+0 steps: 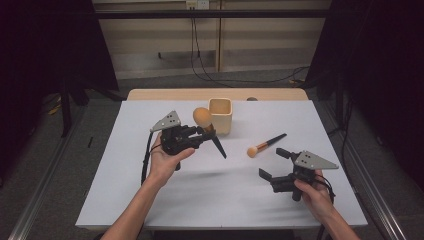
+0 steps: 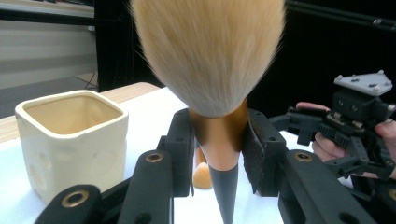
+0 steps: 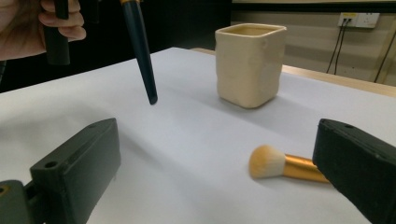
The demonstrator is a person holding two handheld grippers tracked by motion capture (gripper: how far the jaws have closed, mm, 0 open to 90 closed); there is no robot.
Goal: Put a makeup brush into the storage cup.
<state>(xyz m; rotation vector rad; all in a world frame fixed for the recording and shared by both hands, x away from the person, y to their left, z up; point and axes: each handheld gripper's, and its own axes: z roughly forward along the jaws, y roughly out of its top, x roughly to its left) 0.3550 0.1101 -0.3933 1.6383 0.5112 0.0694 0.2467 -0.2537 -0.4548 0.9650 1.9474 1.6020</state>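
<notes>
We clamp the big brush (image 2: 212, 70) in the left gripper (image 1: 200, 134), off the table (image 1: 210, 190) beside the cup (image 1: 220, 115); right gripper (image 1: 274, 164) gapes near the small brush (image 1: 265, 145).

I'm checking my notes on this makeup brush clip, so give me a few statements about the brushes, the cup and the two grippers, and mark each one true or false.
1. The left gripper is shut on the big brush. True.
2. The big brush is held with its bristles pointing down. False: the bristles point up and the dark handle tip points down toward the table.
3. The small brush lies on the white table cover. True.
4. The small brush stands inside the cream cup. False: it lies outside the cup, to its right in the high view.
5. The right gripper is clamped on the small brush. False: its jaws are open with nothing held.
</notes>
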